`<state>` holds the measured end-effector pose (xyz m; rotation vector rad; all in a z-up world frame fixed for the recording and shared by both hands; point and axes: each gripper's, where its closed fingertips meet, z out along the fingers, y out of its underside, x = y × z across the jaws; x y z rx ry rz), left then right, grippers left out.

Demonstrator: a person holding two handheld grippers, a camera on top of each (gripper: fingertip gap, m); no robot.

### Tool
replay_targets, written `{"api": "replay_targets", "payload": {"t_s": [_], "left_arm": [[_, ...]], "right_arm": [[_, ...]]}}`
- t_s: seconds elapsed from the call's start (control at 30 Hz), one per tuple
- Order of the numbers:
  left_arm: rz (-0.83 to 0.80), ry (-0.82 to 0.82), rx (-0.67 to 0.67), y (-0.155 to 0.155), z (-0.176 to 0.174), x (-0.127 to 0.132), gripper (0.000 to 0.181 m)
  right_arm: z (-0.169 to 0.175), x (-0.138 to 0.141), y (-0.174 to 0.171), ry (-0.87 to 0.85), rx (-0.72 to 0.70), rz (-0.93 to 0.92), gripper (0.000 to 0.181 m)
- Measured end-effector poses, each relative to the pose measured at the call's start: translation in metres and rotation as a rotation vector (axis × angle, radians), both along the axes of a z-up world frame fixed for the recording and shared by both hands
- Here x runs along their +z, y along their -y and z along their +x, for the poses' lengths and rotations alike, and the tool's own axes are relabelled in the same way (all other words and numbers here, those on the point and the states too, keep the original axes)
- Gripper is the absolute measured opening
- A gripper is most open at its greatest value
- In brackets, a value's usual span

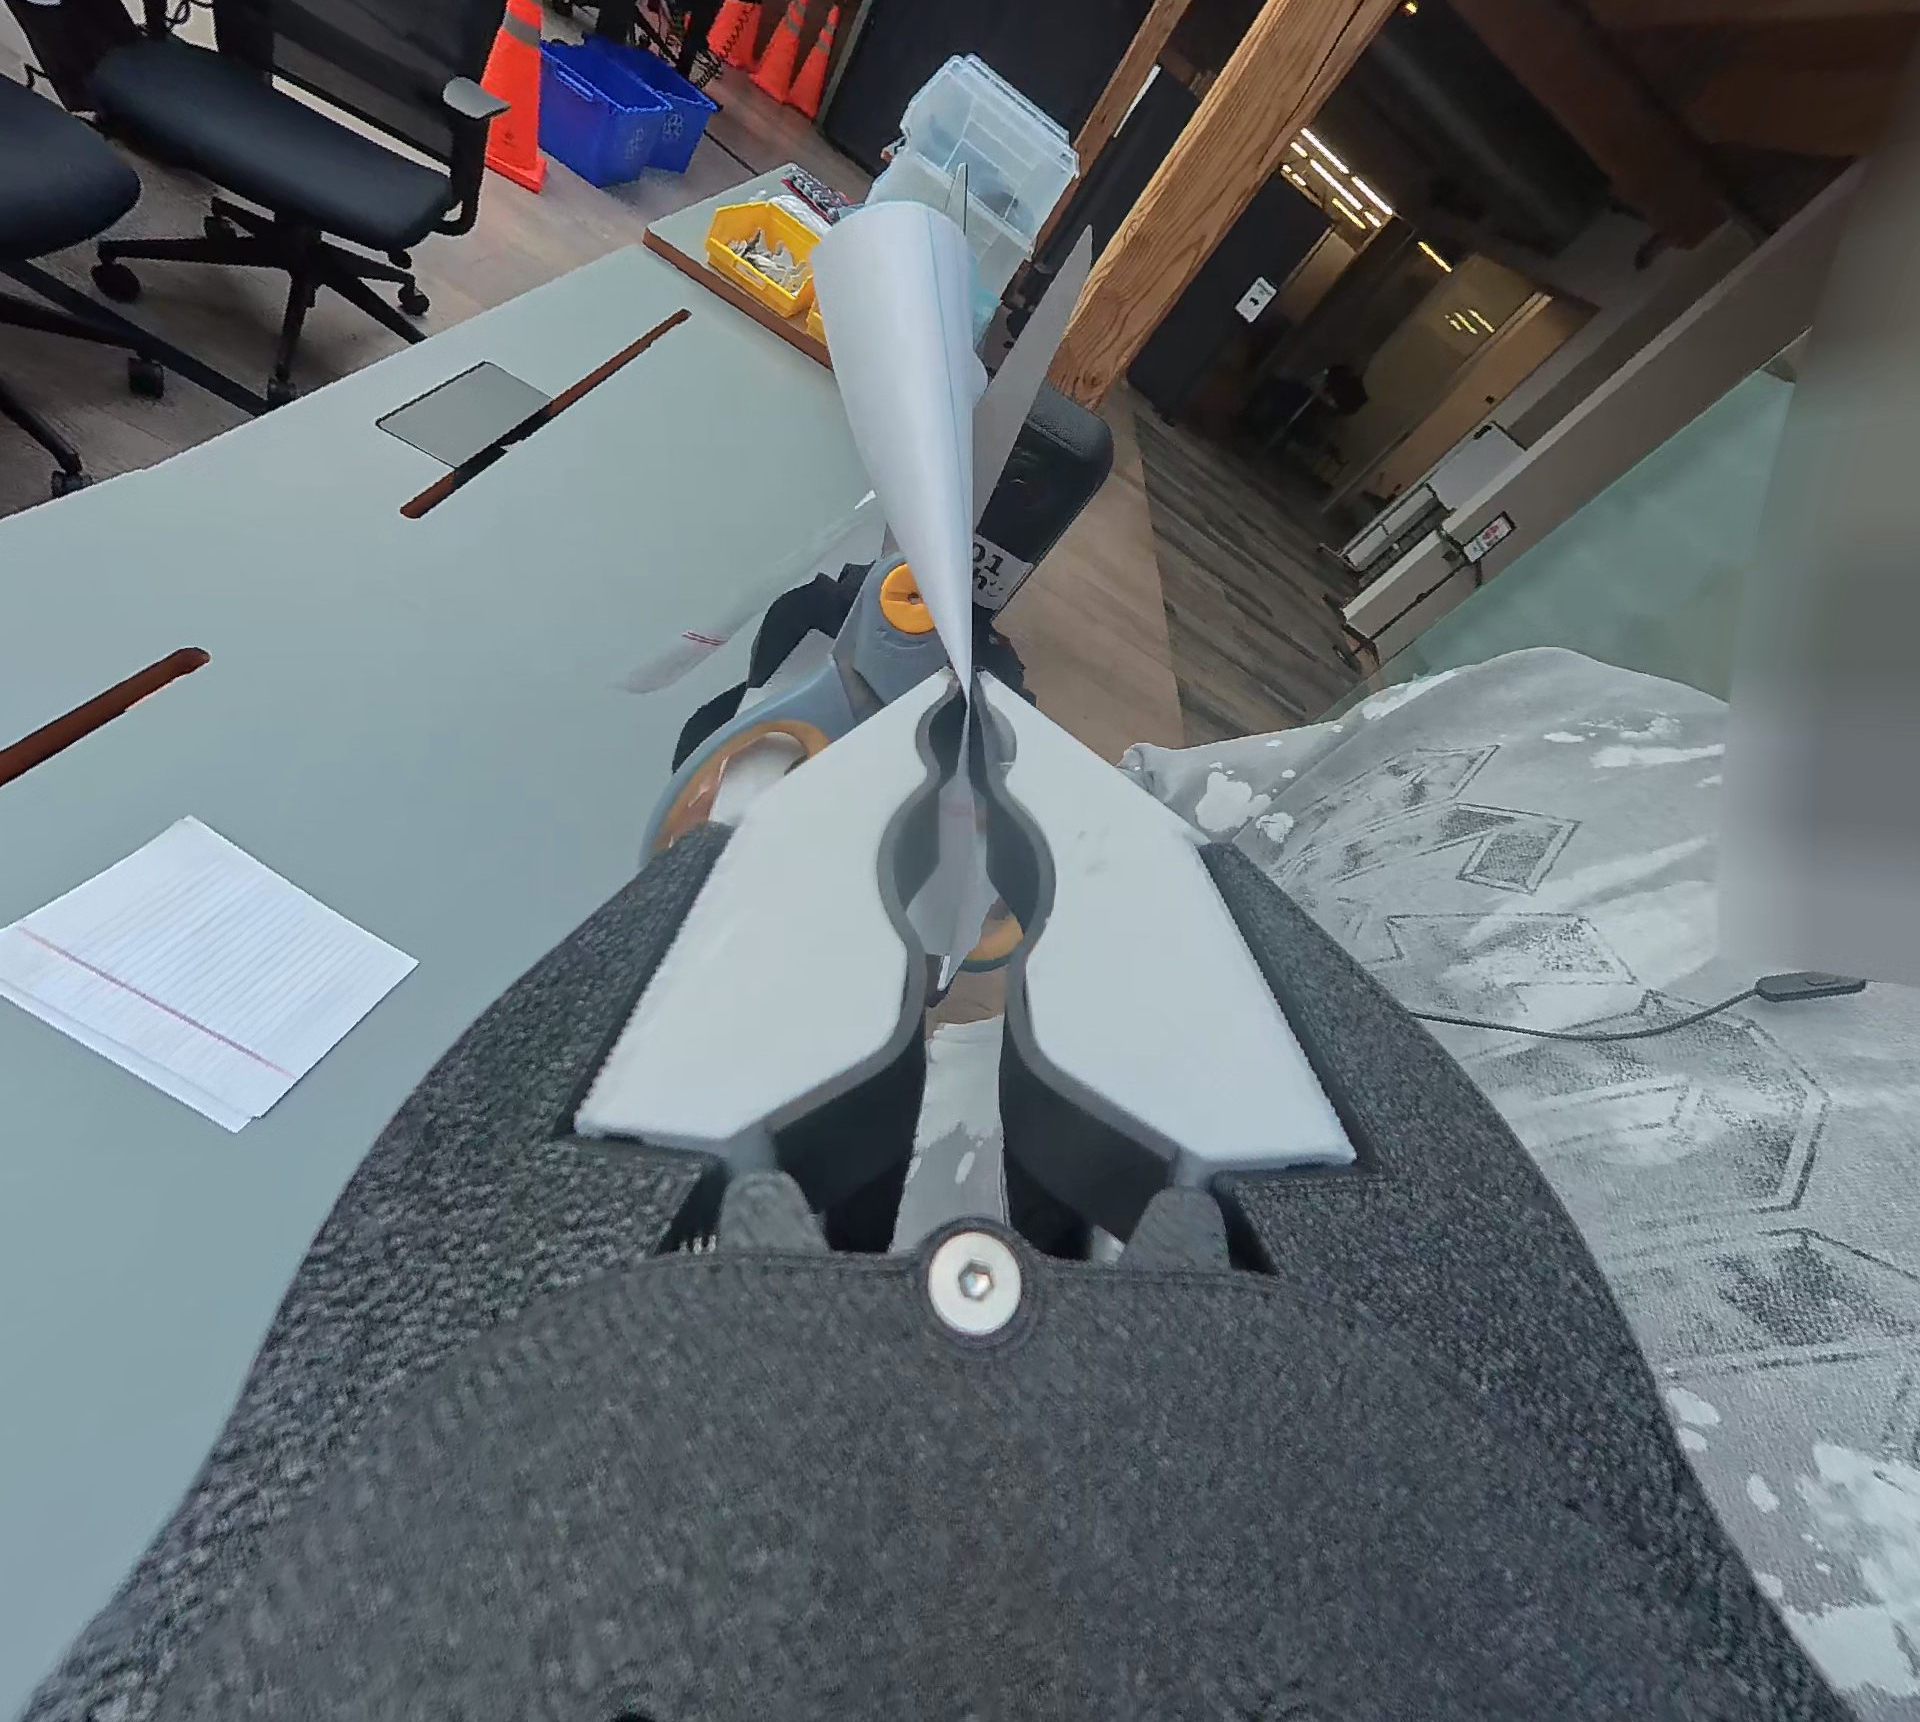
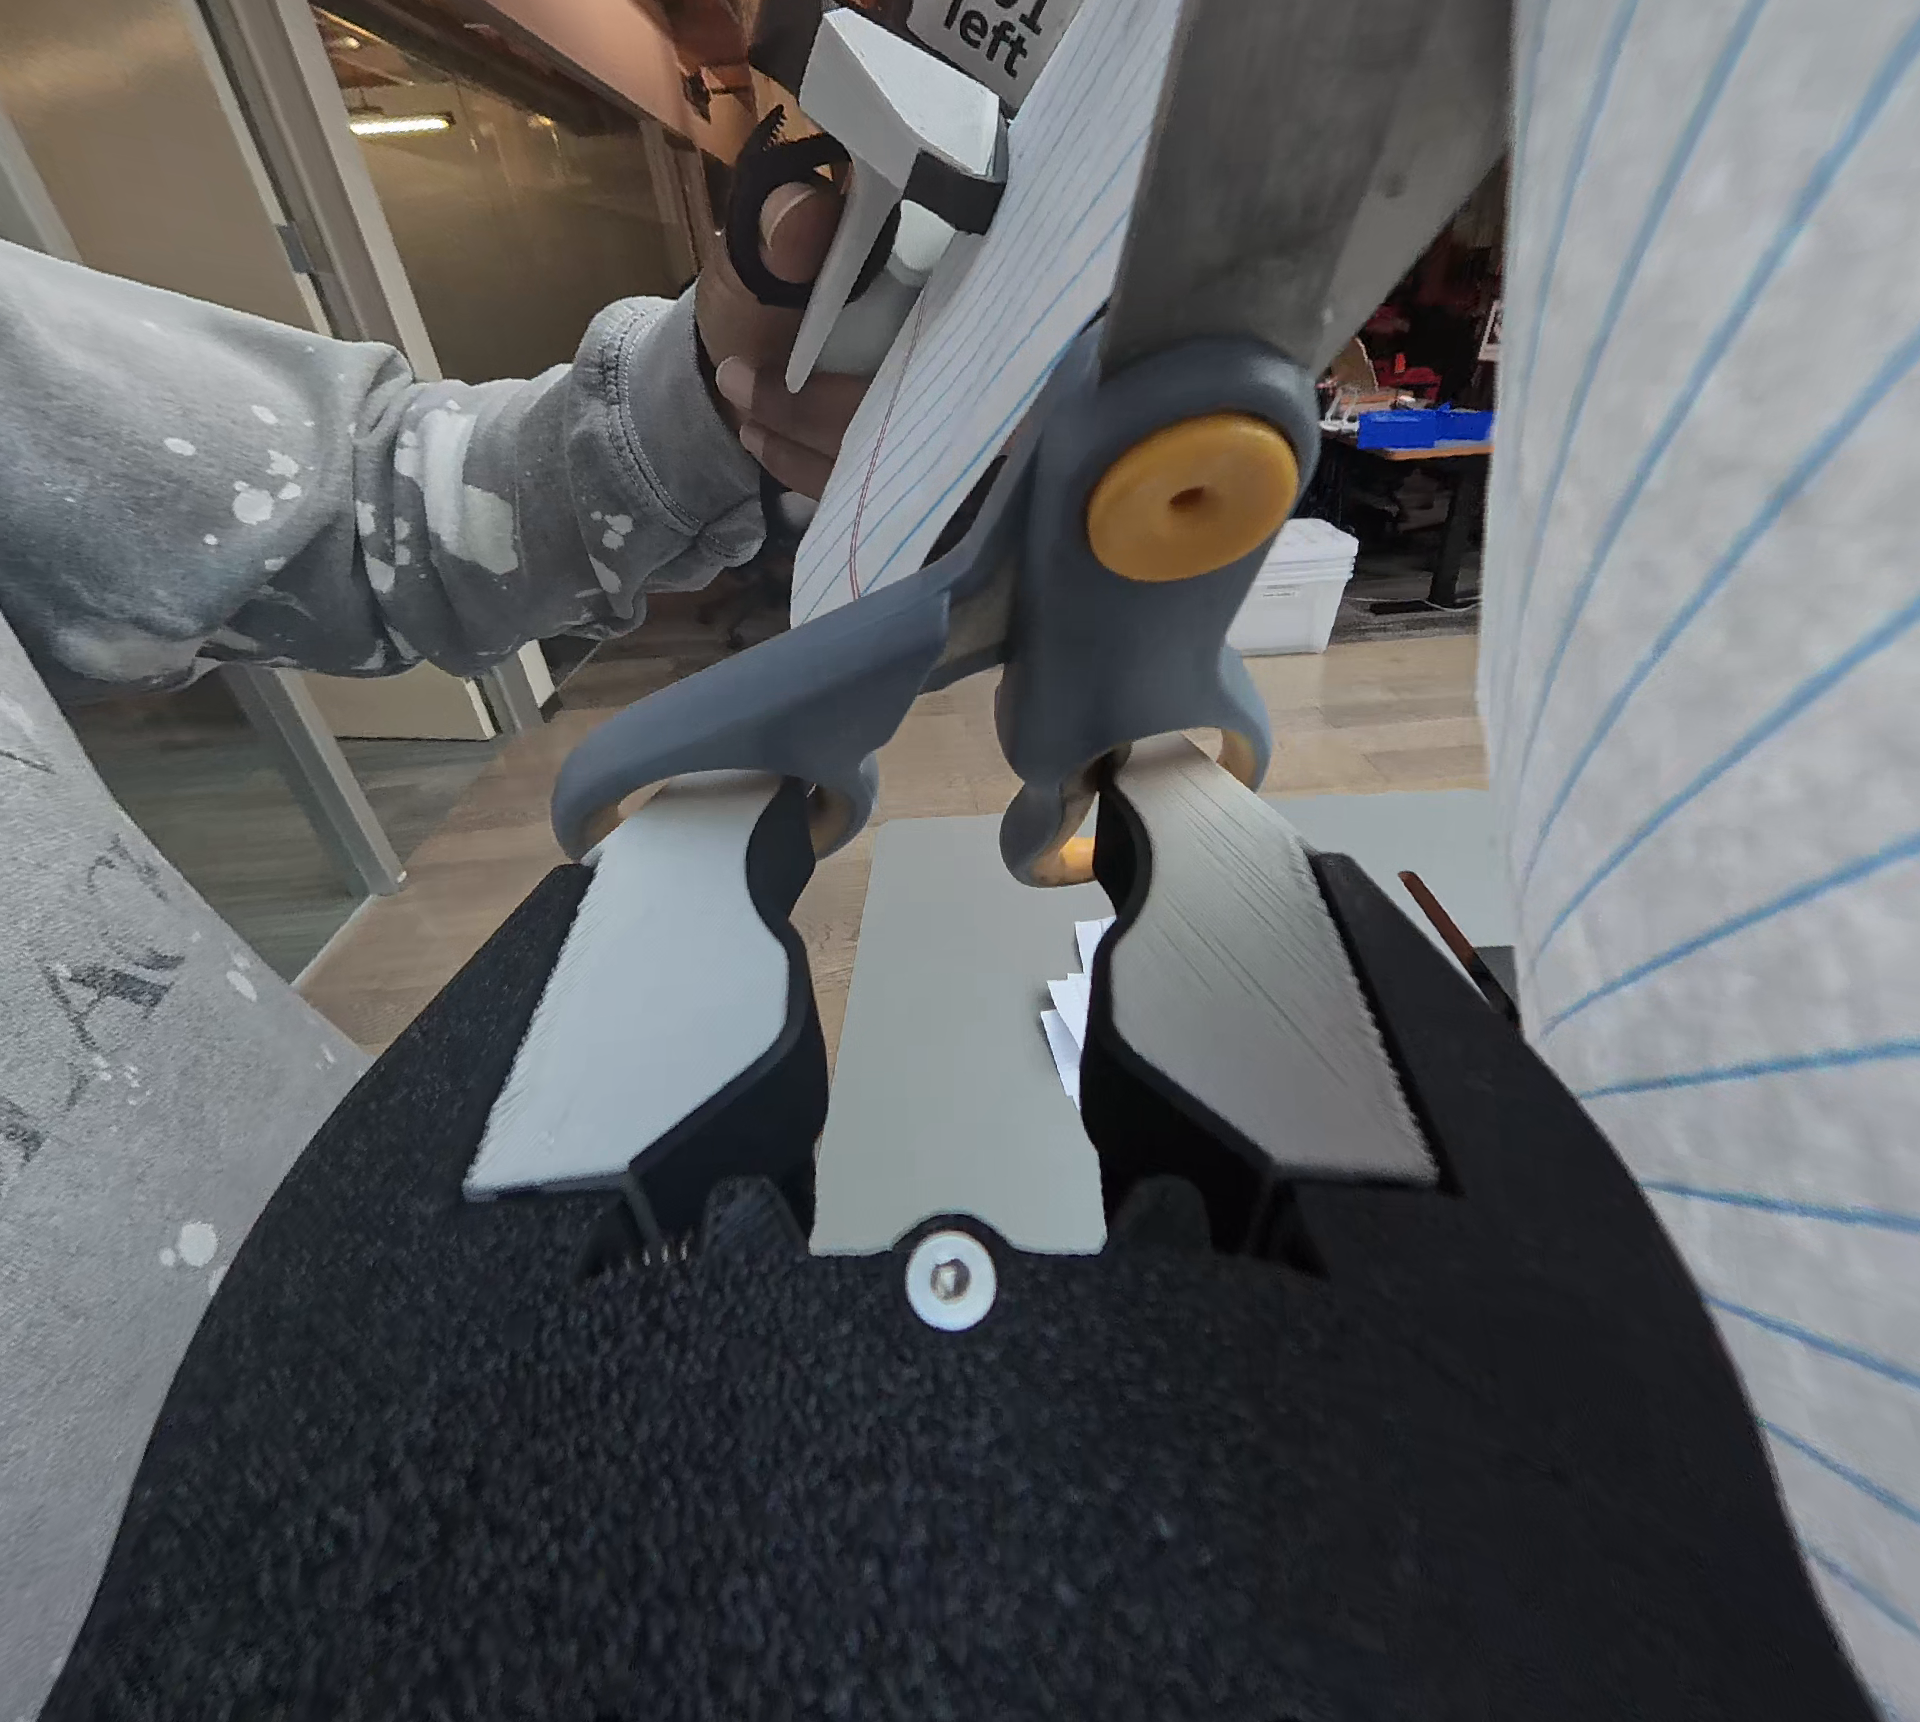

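Observation:
My left gripper is shut on a sheet of white lined paper and holds it upright, edge-on, above the grey table. Grey scissors with an orange pivot stand just behind it, with the blades open on either side of the sheet. In the right wrist view my right gripper is open. Each finger sits inside a handle loop of the scissors. The lined paper runs across the blade. The left gripper, held by a hand, pinches the sheet's far edge.
A piece of lined paper lies on the table at left, and paper scraps lie below the right gripper. A yellow bin and a clear plastic box stand at the far end. Office chairs, orange cones and a wooden post lie beyond.

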<state>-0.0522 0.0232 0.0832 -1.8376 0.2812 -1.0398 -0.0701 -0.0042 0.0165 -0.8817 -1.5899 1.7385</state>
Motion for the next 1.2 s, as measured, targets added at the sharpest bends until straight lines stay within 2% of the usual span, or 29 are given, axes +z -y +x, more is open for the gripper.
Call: {"api": "replay_targets", "payload": {"t_s": [0.1, 0.17, 0.3, 0.43, 0.53, 0.63, 0.77, 0.97, 1.07, 1.2], "left_arm": [[0.001, -0.006, 0.01, 0.004, -0.004, 0.0, 0.0], [0.008, -0.004, 0.019, 0.007, -0.008, 0.003, 0.0], [0.007, -0.03, 0.032, 0.01, -0.013, 0.001, 0.0], [0.028, -0.033, 0.047, 0.011, -0.019, 0.003, 0.0], [0.044, -0.016, 0.108, 0.009, -0.039, -0.002, 0.0], [0.032, 0.031, 0.224, 0.007, -0.078, -0.021, 0.0], [0.002, 0.091, 0.429, 0.013, -0.153, -0.056, 0.0], [-0.025, 0.104, 0.718, 0.052, -0.26, -0.107, 0.0], [-0.05, 0.156, 0.796, 0.076, -0.292, -0.134, 0.0], [-0.126, 0.198, 0.853, 0.098, -0.315, -0.183, 0.0]], "right_arm": [[-0.006, 0.0, 0.003, -0.032, -0.001, -0.005, 0.05], [-0.008, 0.002, 0.002, -0.062, -0.016, -0.023, 0.029], [-0.009, 0.012, -0.008, -0.13, -0.048, -0.115, 0.021], [-0.012, 0.009, -0.014, -0.142, -0.084, -0.102, 0.021], [-0.015, 0.001, -0.02, -0.116, -0.095, -0.095, 0.021], [-0.016, -0.009, -0.029, -0.082, -0.118, -0.087, 0.021], [-0.015, -0.022, -0.04, -0.042, -0.154, -0.068, 0.021], [-0.018, -0.037, -0.052, -0.003, -0.202, -0.052, 0.021], [-0.021, -0.043, -0.056, 0.007, -0.217, -0.059, 0.021], [-0.029, -0.047, -0.057, 0.02, -0.214, -0.072, 0.021]]}}
